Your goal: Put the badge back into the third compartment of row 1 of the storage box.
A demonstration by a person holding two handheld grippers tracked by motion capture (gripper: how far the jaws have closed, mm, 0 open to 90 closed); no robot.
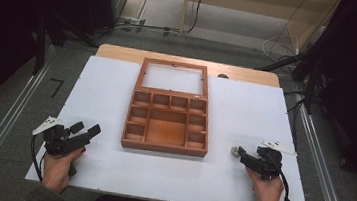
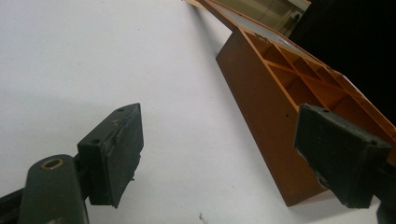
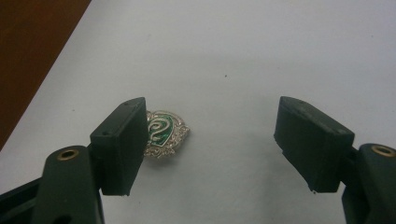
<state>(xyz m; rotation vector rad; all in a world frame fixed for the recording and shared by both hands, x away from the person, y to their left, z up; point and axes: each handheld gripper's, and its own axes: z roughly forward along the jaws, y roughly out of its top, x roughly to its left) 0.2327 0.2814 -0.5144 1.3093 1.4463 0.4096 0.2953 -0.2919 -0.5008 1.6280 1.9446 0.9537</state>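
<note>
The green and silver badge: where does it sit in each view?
High view: badge on the white table, just ahead of the right gripper.
Left gripper view: not in it.
Right gripper view: badge beside the left jaw.
Shared landmark: wooden box.

I see the counter (image 1: 107, 88) covered by a white sheet, with a strip of bare wood along its far edge. A wooden compartment box (image 1: 167, 124) sits at the middle, its glass-paned lid (image 1: 173, 78) lying open flat behind it. Right of the box, well apart, lies a small silver-and-green badge (image 3: 163, 133).
</note>
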